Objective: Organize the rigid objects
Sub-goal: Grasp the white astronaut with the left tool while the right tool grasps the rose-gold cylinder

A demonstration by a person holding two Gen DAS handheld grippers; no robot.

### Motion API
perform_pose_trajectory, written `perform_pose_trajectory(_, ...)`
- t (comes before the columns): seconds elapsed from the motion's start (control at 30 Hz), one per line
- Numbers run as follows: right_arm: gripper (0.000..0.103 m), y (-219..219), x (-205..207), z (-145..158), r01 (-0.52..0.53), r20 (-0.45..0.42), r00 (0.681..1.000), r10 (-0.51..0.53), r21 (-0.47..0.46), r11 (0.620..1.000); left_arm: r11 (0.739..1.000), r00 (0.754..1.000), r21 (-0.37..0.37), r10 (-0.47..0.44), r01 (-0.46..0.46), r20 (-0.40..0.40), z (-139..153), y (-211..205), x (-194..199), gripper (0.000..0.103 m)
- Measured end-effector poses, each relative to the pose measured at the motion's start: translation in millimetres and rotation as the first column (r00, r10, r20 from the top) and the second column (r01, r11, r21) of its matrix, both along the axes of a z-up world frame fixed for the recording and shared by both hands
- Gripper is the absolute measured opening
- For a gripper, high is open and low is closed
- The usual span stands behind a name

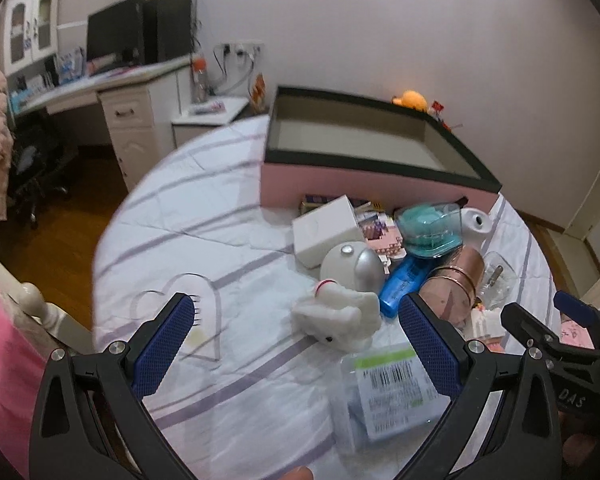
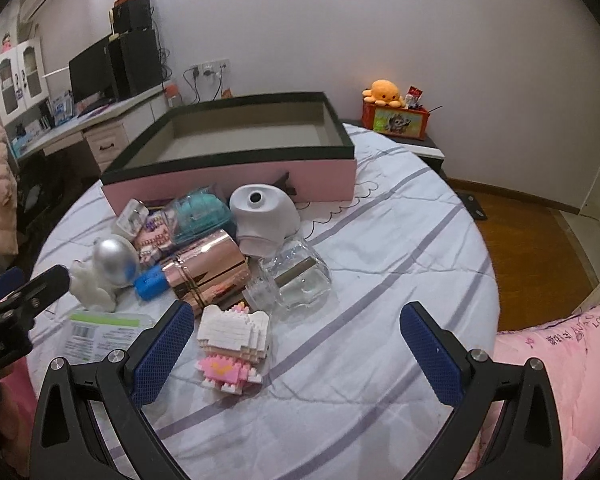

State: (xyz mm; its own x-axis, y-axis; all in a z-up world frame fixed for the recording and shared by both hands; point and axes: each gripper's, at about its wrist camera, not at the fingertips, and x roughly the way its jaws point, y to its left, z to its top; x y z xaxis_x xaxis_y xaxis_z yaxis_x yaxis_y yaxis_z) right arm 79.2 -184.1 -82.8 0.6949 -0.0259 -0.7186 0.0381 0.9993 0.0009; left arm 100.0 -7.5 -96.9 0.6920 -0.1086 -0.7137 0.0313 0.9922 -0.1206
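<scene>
Both grippers gape empty over the bed: right gripper [image 2: 296,344] low-centre, white-and-pink block figure [image 2: 233,344] lying just inside its left finger; left gripper [image 1: 296,344] low-centre, white plush toy [image 1: 338,318] between its fingertips, untouched.

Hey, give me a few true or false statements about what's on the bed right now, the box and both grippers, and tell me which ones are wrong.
1. The pink box is empty inside. True.
2. The left gripper is shut on the white plush toy. False: it is open, and the toy lies on the bed between its fingers, ungripped.
3. The block-built cat figure lies on the bed sheet near the right gripper. True.
4. The white vase stands inside the box. False: it lies on the bed in front of the box.
5. The right gripper is open and holds nothing. True.
</scene>
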Motion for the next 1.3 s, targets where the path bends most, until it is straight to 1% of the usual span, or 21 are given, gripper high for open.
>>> perform_pose_trajectory(0.07, 0.103, 1, 5, -4, -0.014, -0.012, 1.0, 0.014, 0.002, 1.0, 1.0, 1.0, -0.001, -0.009, 0.009, -0.026, -8, -4, 11, 0.103)
perform_pose_trajectory(0.17, 0.103, 2, 12, -7, -0.025, -0.022, 0.999, 0.025, 0.001, 1.0, 0.999, 0.997, 0.035, -0.01, 0.012, -0.075, -25, -8, 27, 0.103)
perform_pose_trajectory(0.2, 0.103, 4, 14, -7, -0.032, -0.023, 0.999, 0.032, 0.002, 0.999, 1.0, 0.996, 0.022, -0.016, 0.018, -0.091, -29, -6, 29, 0.103)
perform_pose_trajectory(0.23, 0.103, 5, 16, -8, -0.043, -0.022, 0.999, 0.043, 0.0, 0.999, 1.0, 0.994, -0.008, -0.021, 0.02, -0.108, -33, -3, 32, 0.103)
perform_pose_trajectory(0.3, 0.103, 10, 20, -8, -0.064, -0.022, 0.998, 0.064, -0.013, 0.998, 0.999, 0.995, -0.046, -0.021, 0.017, -0.099, -31, 3, 31, 0.101)
perform_pose_trajectory(0.37, 0.103, 15, 25, -7, -0.093, -0.023, 0.995, 0.093, -0.017, 0.995, 0.998, 0.995, -0.06, -0.04, 0.034, -0.092, -29, 6, 30, 0.092)
perform_pose_trajectory(0.4, 0.103, 18, 27, -6, -0.115, -0.02, 0.993, 0.114, -0.013, 0.993, 0.997, 0.995, -0.061, -0.045, 0.04, -0.091, -28, 7, 30, 0.09)
perform_pose_trajectory(0.43, 0.103, 21, 30, -6, -0.135, -0.018, 0.991, 0.135, -0.011, 0.991, 0.997, 0.995, -0.058, -0.049, 0.044, -0.089, -28, 7, 30, 0.083)
perform_pose_trajectory(0.47, 0.103, 24, 33, -6, -0.154, -0.02, 0.988, 0.154, -0.012, 0.988, 0.997, 0.995, -0.057, -0.053, 0.048, -0.089, -27, 8, 30, 0.074)
perform_pose_trajectory(0.5, 0.103, 27, 37, -6, -0.177, -0.027, 0.984, 0.176, -0.013, 0.984, 0.997, 0.995, -0.057, -0.058, 0.053, -0.087, -26, 8, 29, 0.069)
perform_pose_trajectory(0.53, 0.103, 30, 41, -8, -0.195, -0.034, 0.98, 0.195, -0.015, 0.981, 0.997, 0.994, -0.058, -0.065, 0.06, -0.087, -25, 9, 30, 0.06)
perform_pose_trajectory(0.6, 0.103, 34, 48, -11, -0.218, -0.047, 0.975, 0.217, -0.022, 0.976, 0.996, 0.993, -0.061, -0.075, 0.07, -0.086, -25, 11, 32, 0.06)
perform_pose_trajectory(0.77, 0.089, 45, 55, -14, -0.271, -0.05, 0.962, 0.268, -0.059, 0.961, 0.994, 0.993, -0.079, -0.088, 0.082, -0.079, -25, 15, 32, 0.06)
perform_pose_trajectory(0.8, 0.079, 49, 55, -14, -0.293, -0.055, 0.955, 0.29, -0.06, 0.954, 0.993, 0.993, -0.08, -0.09, 0.084, -0.078, -25, 17, 30, 0.06)
perform_pose_trajectory(0.83, 0.064, 52, 55, -14, -0.32, -0.066, 0.946, 0.317, -0.046, 0.946, 0.993, 0.993, -0.08, -0.09, 0.084, -0.076, -24, 17, 30, 0.06)
perform_pose_trajectory(0.87, 0.061, 56, 56, -16, -0.335, -0.085, 0.94, 0.331, -0.033, 0.942, 0.993, 0.993, -0.081, -0.091, 0.085, -0.076, -24, 18, 29, 0.06)
perform_pose_trajectory(0.93, 0.06, 60, 54, -20, -0.345, -0.092, 0.936, 0.339, -0.059, 0.937, 0.993, 0.993, -0.082, -0.091, 0.085, -0.074, -24, 19, 26, 0.06)
perform_pose_trajectory(0.97, 0.059, 59, 53, -20, -0.347, -0.09, 0.935, 0.342, -0.045, 0.937, 0.993, 0.993, -0.081, -0.091, 0.085, -0.072, -24, 20, 26, 0.059)
perform_pose_trajectory(1.03, 0.059, 53, 51, -18, -0.35, -0.077, 0.934, 0.35, 0.015, 0.937, 0.993, 0.993, -0.081, -0.091, 0.085, -0.071, -23, 22, 24, 0.059)
perform_pose_trajectory(1.17, 0.058, 46, 46, -11, -0.351, -0.054, 0.934, 0.353, 0.033, 0.936, 0.994, 0.994, -0.072, -0.089, 0.085, -0.057, -16, 23, 18, 0.059)
perform_pose_trajectory(1.3, 0.058, 44, 42, 3, -0.356, -0.024, 0.934, 0.358, 0.045, 0.933, 0.994, 0.995, -0.069, -0.091, 0.088, -0.031, -4, 21, 15, 0.059)
